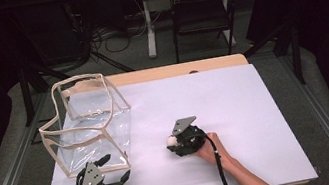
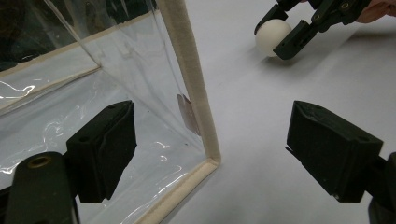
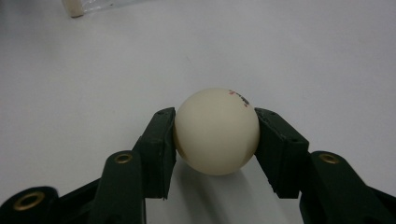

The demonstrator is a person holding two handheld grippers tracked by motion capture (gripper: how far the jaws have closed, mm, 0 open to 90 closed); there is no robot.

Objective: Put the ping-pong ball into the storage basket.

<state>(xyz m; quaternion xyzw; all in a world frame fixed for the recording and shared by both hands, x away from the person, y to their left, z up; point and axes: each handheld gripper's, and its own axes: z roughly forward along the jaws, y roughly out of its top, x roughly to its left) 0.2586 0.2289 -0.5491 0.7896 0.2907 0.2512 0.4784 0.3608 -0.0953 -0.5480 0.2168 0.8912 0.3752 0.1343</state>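
Ball [image 3: 216, 131] sat clamped in your right gripper [image 1: 176, 141], mid-table. Bag [image 1: 87, 124] lay leftward, probably open-topped, beside your spread left gripper [image 1: 116, 171].

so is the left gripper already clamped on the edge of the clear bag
No, the left gripper is open, its jaws wide apart on either side of the clear bag's cream-trimmed corner edge without touching it.

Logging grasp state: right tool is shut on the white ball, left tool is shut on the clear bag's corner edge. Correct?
Partly. The left tool is open, its jaws either side of the clear bag's corner edge without gripping it, as the left gripper view shows. The right tool is shut on the white ball.
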